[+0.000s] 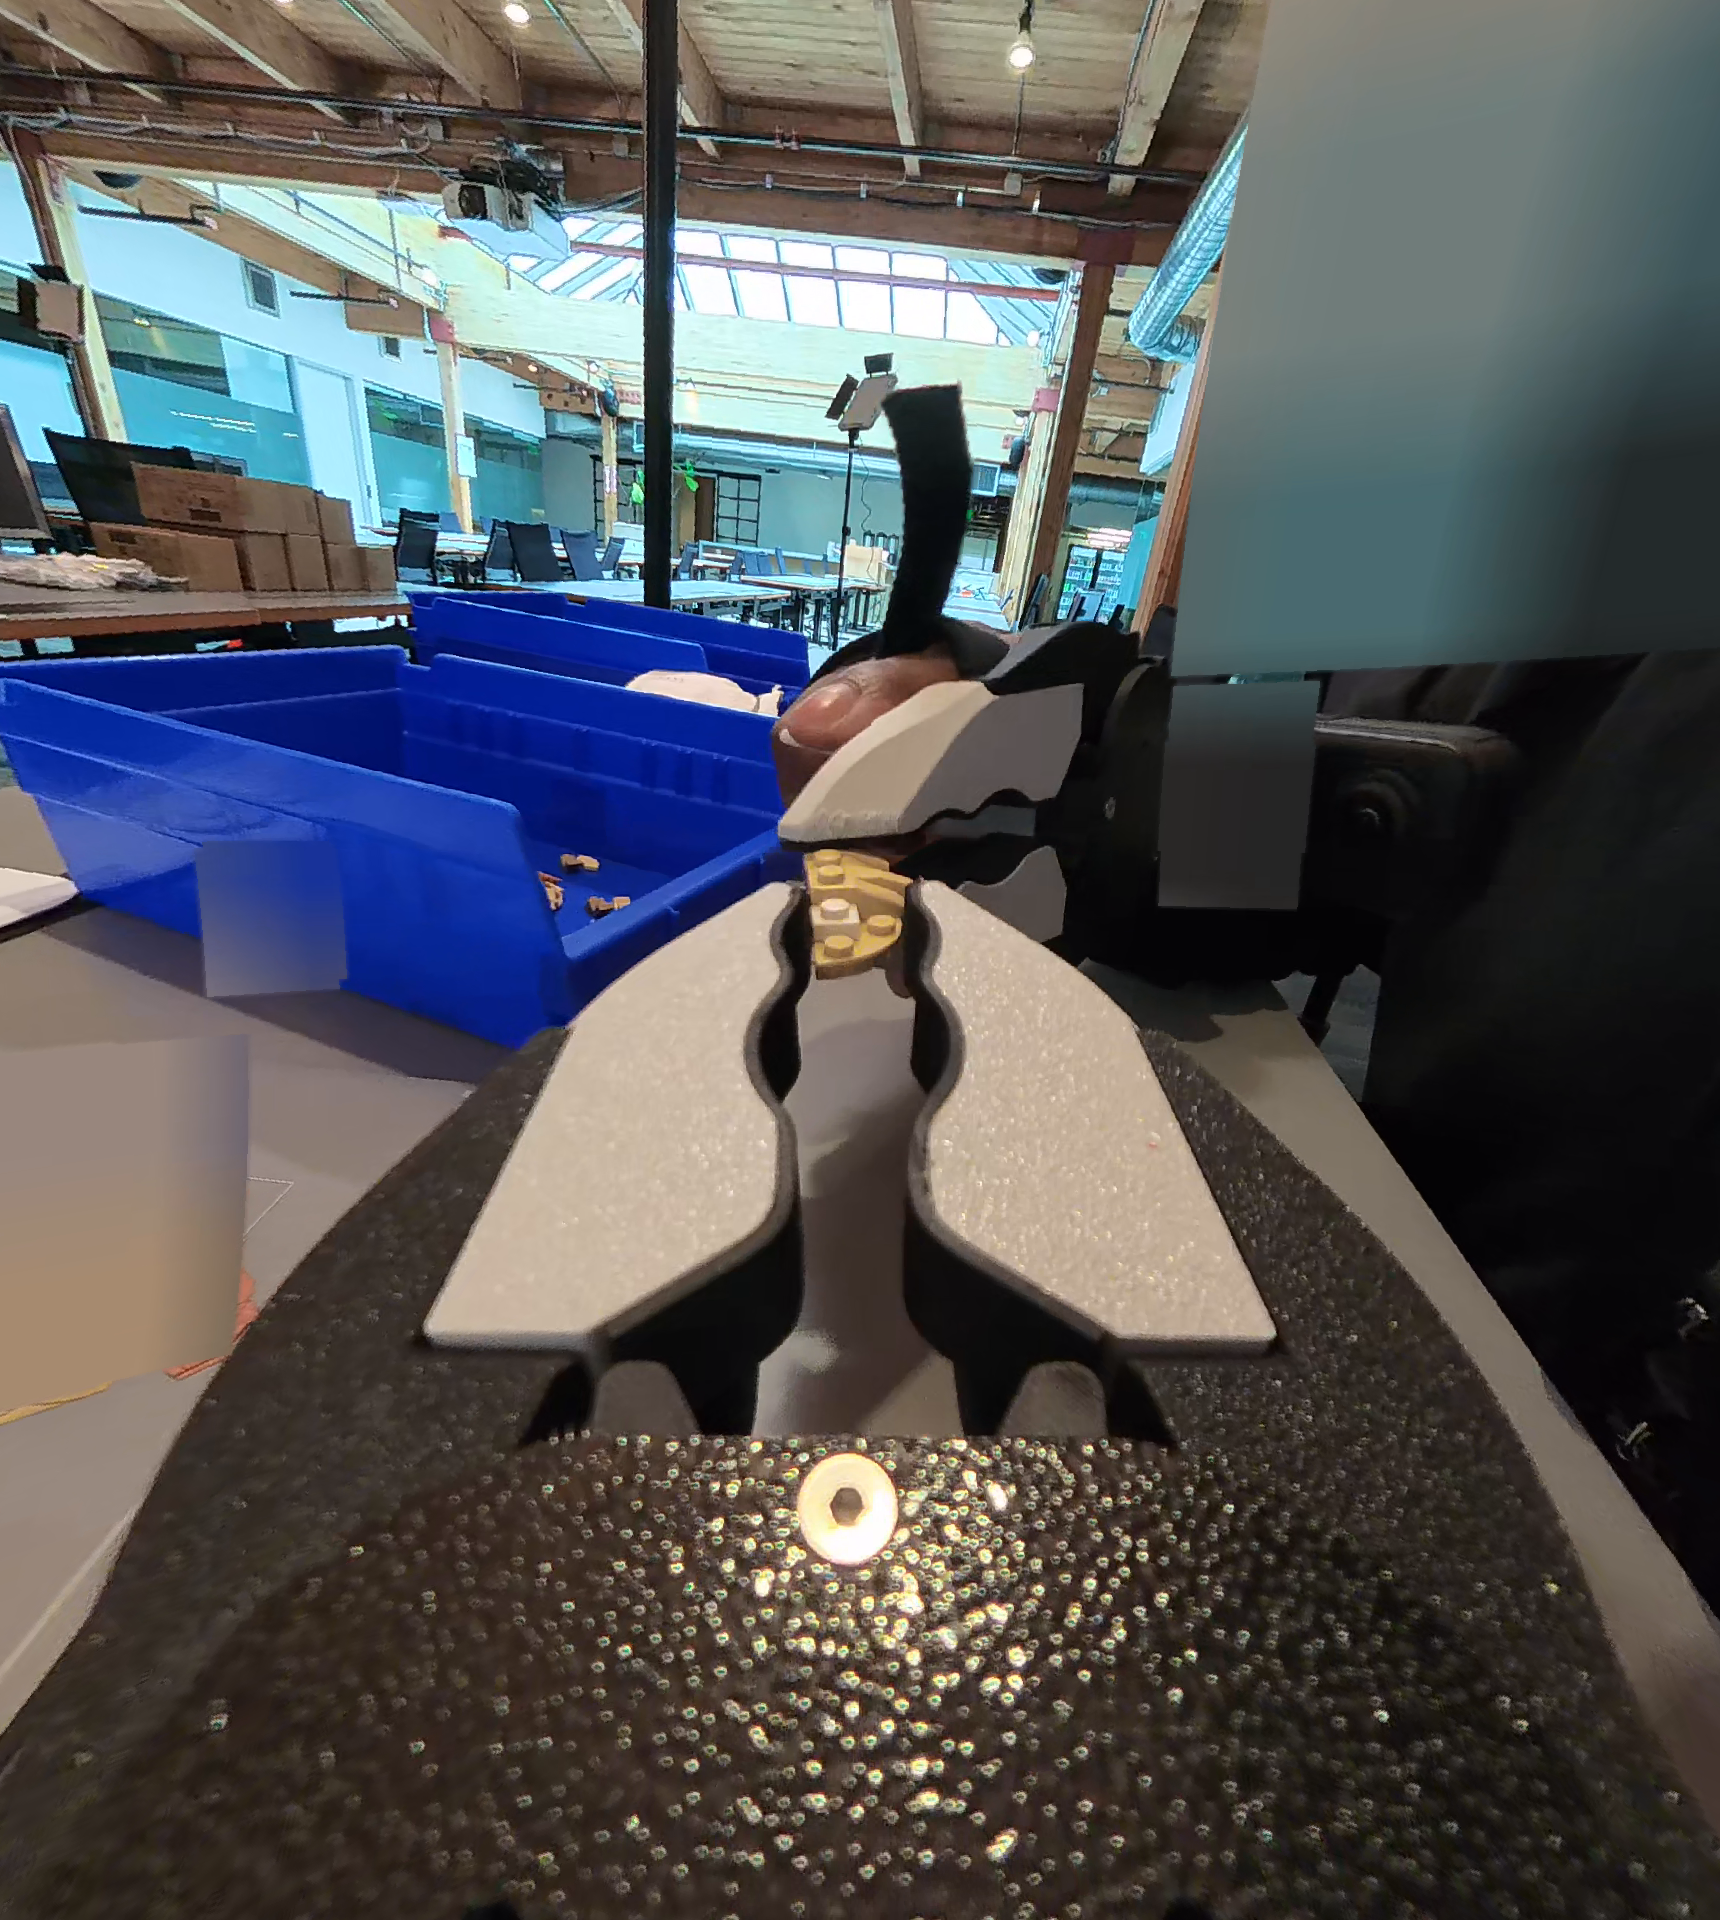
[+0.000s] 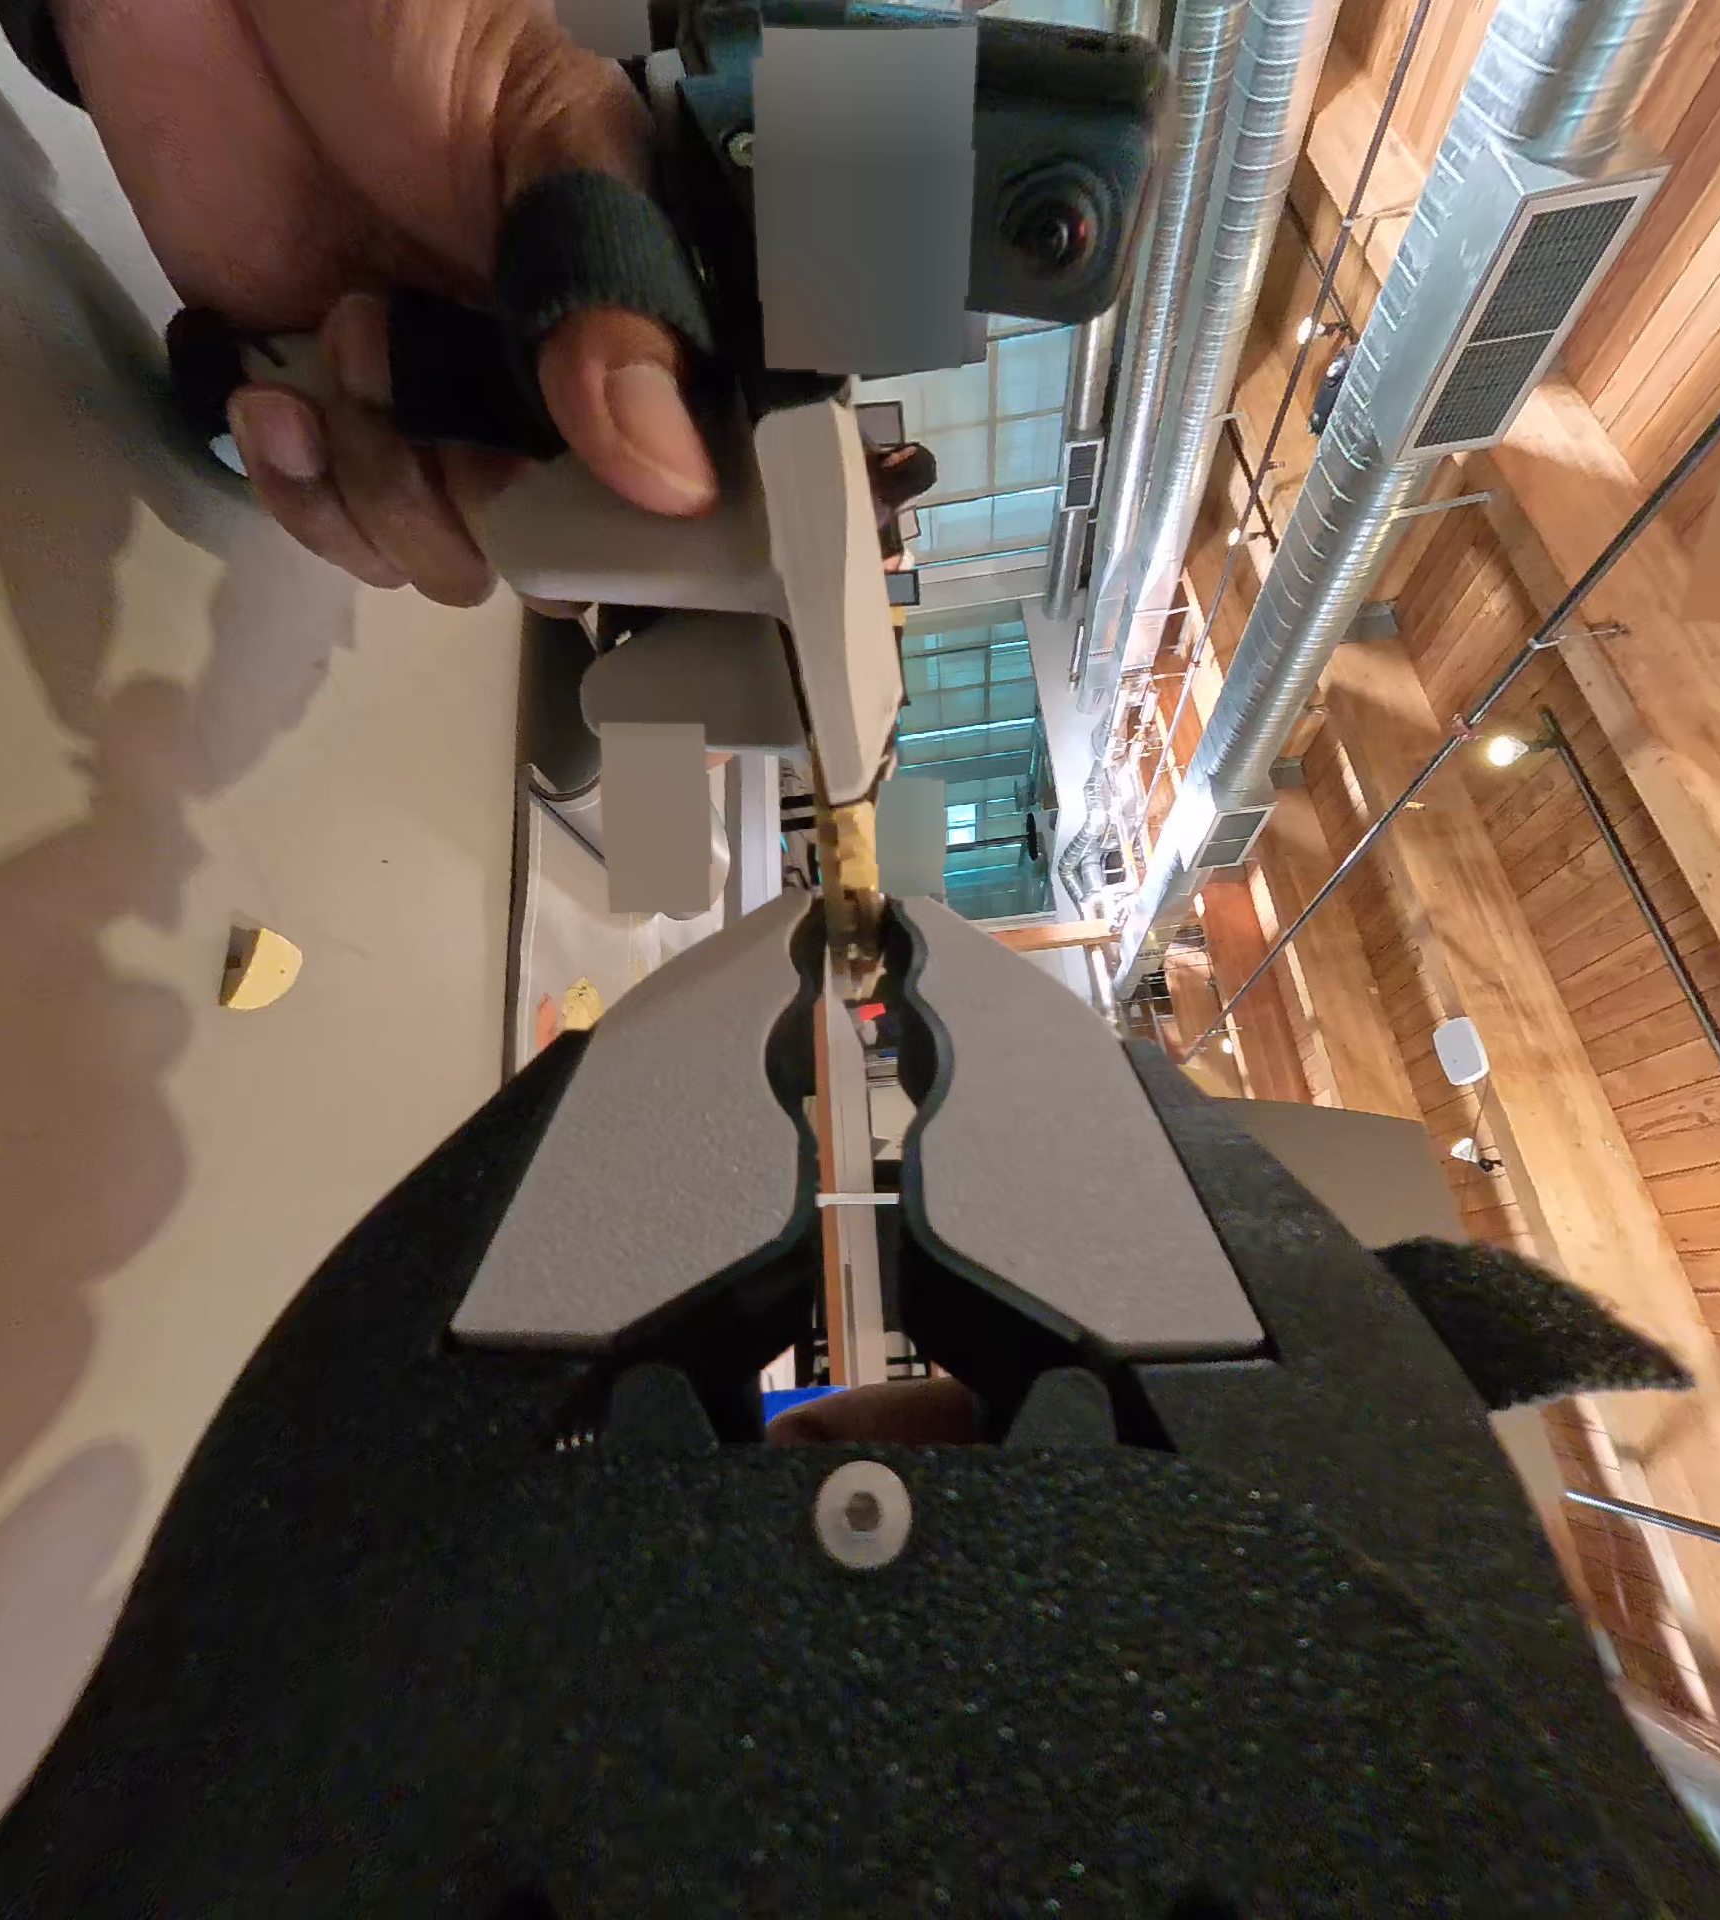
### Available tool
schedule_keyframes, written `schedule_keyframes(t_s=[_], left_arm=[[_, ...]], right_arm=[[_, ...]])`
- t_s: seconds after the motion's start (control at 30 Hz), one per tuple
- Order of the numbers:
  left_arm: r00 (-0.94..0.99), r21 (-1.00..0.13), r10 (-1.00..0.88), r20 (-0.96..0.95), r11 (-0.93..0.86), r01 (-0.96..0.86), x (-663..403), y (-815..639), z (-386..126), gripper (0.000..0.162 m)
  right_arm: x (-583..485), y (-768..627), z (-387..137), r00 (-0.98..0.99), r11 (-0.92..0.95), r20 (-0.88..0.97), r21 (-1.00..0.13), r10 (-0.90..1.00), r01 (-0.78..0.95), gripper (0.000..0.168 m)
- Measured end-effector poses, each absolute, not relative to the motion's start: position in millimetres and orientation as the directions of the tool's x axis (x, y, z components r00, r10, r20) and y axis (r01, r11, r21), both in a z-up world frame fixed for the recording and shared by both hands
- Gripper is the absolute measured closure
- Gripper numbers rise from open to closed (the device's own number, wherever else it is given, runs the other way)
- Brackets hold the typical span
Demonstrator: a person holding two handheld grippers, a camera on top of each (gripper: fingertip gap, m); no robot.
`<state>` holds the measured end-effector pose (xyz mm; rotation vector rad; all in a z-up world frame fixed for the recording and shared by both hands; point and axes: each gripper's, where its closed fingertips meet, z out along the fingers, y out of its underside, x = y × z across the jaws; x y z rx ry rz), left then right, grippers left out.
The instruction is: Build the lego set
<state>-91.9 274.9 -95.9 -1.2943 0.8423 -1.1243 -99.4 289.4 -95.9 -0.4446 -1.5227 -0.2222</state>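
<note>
While both grippers are meeting above the grey table (image 1: 160, 997), I am pinching the tan lego assembly (image 1: 851, 914) with my left gripper (image 1: 851, 914) and right gripper (image 2: 851, 920), fingers nearly closed on it.

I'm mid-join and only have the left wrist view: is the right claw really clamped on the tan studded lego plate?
Observer: Yes. The right wrist view shows the right claw pinching the tan studded lego plate edge-on, opposite the left claw.
Operator: Any spare pieces outside the blue bin?
Observer: One pale yellow quarter-round brick lies loose on the tabletop, apart from both claws.
</note>
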Motion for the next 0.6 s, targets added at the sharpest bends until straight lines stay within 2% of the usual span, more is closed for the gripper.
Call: schedule_keyframes(t_s=[0.6], left_arm=[[0.312, -0.973, -0.938, 0.152, -0.086, 0.215, -93.0, 277.2, -91.5, 0.146]], right_arm=[[-100.2, 293.3, -91.5, 0.043, 0.864, 0.998, -0.062, 0.047, 0.5, 0.158]])
